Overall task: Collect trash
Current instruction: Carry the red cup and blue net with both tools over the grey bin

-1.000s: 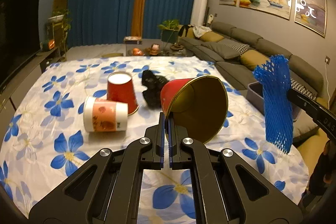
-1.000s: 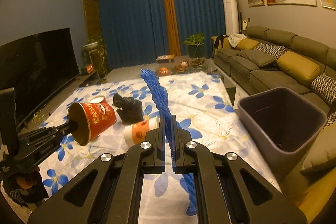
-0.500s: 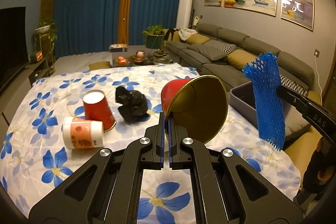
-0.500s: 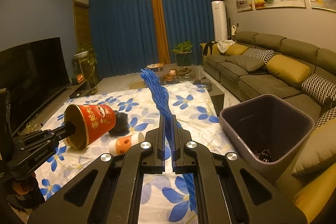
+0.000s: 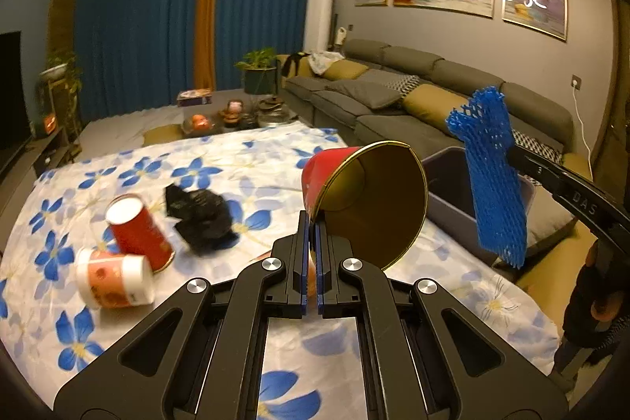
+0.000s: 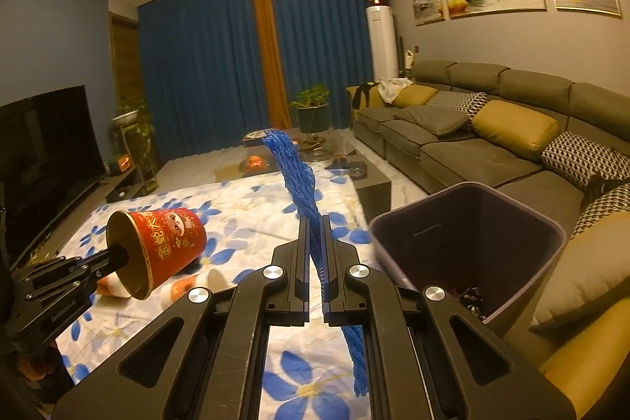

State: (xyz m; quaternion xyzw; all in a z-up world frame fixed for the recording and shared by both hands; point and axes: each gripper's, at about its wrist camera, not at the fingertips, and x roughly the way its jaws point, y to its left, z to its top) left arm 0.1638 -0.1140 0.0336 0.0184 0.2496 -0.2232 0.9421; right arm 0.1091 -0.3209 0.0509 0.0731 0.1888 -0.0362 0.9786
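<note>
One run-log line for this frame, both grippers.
left gripper: shut on red paper cup rim | right gripper: shut on blue foam net sleeve | grey trash bin: right

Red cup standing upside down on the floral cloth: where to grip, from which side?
The inverted red cup stands rim-down and leaning, white base up. Pinch across the narrower upper wall, coming from above on the near side. The white-lidded cup touches its left foot; the black bag lies to its right.

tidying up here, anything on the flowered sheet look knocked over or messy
Yes. A white-and-orange paper cup lies tipped on its side against a red paper cup, and a crumpled black plastic bag sits loose beside them.
</note>
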